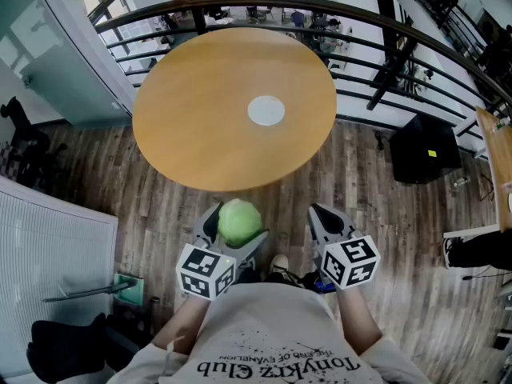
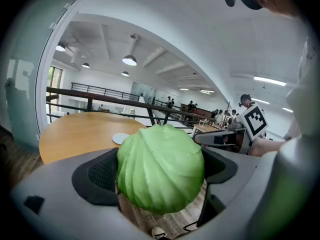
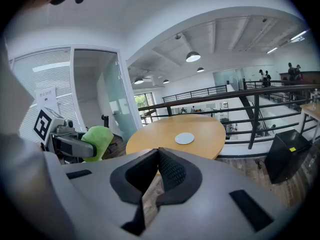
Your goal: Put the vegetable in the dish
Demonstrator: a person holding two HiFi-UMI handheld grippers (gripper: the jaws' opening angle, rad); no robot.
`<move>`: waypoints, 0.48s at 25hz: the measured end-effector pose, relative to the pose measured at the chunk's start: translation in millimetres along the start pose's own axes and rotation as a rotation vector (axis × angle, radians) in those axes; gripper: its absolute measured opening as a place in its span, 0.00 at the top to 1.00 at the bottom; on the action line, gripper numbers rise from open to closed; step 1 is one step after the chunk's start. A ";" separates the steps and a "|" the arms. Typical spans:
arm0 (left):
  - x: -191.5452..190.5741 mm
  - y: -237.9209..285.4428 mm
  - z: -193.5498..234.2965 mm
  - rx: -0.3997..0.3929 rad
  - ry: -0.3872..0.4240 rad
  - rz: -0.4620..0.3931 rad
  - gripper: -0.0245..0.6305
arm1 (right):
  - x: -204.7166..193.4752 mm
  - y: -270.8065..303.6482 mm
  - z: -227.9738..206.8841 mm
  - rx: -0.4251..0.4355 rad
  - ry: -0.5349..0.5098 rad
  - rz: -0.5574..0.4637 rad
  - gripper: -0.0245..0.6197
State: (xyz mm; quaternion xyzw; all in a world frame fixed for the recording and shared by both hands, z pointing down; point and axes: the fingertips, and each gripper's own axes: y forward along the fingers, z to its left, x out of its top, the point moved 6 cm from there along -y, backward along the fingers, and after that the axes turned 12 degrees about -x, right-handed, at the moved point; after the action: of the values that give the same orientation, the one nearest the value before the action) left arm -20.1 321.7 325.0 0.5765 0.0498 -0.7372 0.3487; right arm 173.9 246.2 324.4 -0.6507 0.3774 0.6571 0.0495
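Observation:
A round green cabbage [image 1: 239,222] is held between the jaws of my left gripper [image 1: 238,229], low in the head view, just short of the table's near edge. In the left gripper view the cabbage [image 2: 160,166] fills the gap and both dark pads press on its sides. A small flat white dish [image 1: 266,110] lies at the middle of the round wooden table [image 1: 192,126]; the dish [image 2: 120,138] also shows beyond the cabbage. My right gripper [image 1: 324,218] hangs beside the left one, shut with nothing in it; its pads [image 3: 170,169] meet at the tips.
A dark metal railing [image 1: 416,34] curves behind the table. A black box [image 1: 424,146] stands on the plank floor at the right. A white slatted panel [image 1: 48,246] and a glass wall [image 1: 48,46] are at the left. Another tabletop edge [image 1: 496,150] shows at far right.

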 end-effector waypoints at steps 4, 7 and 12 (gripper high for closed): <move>0.1 1.2 0.7 0.000 -0.001 -0.002 0.21 | -0.5 -0.2 -2.9 -0.004 0.006 -0.001 0.92; 1.9 1.3 1.8 -0.001 -0.002 -0.002 0.21 | 2.2 0.9 -3.8 -0.005 0.008 -0.004 0.92; 0.3 4.0 3.8 -0.001 -0.005 0.003 0.21 | 0.4 3.4 -5.8 -0.001 0.006 0.000 0.92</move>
State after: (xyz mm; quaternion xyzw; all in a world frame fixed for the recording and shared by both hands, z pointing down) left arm -20.9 316.8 327.3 0.5746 0.0487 -0.7381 0.3502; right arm 176.7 240.4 326.3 -0.6527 0.3772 0.6552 0.0482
